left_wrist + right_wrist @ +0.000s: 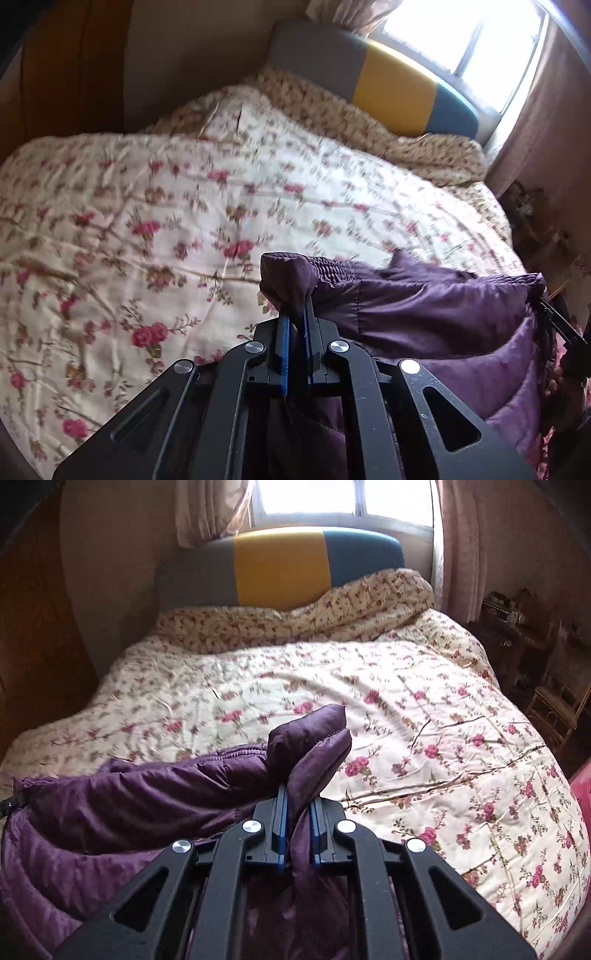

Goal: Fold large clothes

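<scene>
A purple quilted jacket point(424, 306) hangs stretched between my two grippers above the near edge of the bed. My left gripper point(296, 314) is shut on one bunched end of it. My right gripper point(299, 801) is shut on the other end, also purple and puffy point(147, 790). The rest of the jacket sags down below both grippers, out of sight. The right gripper's black frame shows at the right edge of the left wrist view point(565, 325).
The bed is covered by a cream floral quilt point(406, 720) with a second small-print blanket point(295, 624) bunched at the headboard point(280, 568). A bright window point(306, 498) with curtains is behind. Dark furniture point(535, 657) stands right of the bed, a wooden wardrobe point(66, 74) left.
</scene>
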Tool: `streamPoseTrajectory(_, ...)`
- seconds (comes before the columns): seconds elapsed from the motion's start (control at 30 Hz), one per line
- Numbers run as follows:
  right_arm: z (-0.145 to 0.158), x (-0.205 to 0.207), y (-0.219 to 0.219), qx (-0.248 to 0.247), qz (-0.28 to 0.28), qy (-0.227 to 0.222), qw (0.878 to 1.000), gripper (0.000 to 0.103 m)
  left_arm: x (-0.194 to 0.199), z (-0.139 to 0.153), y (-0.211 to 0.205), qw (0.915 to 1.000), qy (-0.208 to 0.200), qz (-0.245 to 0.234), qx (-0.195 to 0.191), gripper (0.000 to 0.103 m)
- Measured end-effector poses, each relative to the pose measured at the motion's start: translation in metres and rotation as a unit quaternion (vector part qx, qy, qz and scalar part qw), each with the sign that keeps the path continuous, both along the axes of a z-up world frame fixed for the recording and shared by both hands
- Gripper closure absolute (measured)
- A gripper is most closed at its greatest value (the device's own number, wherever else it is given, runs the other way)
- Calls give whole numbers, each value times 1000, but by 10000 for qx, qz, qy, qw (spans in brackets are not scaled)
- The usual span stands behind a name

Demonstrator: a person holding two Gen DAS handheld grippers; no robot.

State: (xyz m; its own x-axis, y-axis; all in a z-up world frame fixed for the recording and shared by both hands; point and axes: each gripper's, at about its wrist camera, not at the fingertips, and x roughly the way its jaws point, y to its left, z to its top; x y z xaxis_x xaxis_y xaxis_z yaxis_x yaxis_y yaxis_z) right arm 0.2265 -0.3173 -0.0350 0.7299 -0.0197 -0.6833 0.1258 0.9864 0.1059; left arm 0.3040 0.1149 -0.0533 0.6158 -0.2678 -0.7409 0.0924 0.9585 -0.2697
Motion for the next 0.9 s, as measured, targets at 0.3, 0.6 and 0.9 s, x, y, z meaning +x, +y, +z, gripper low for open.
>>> streamPoseTrajectory(0.3, -49, 18, -3, 8, -112, 498, 9987, 94, 8, -39, -10, 9998, 135, -25, 174, 97)
streamPoseTrajectory(0.6, -72, 33, 5, -216, -122, 687, 9973, 93, 11, -51, -12, 10000, 30, 83, 40, 96)
streamPoseTrajectory(0.9, -61, 28, -2, -145, -262, 734, 9969, 73, 2, -35, -7, 9989, 6, 382, 280, 54)
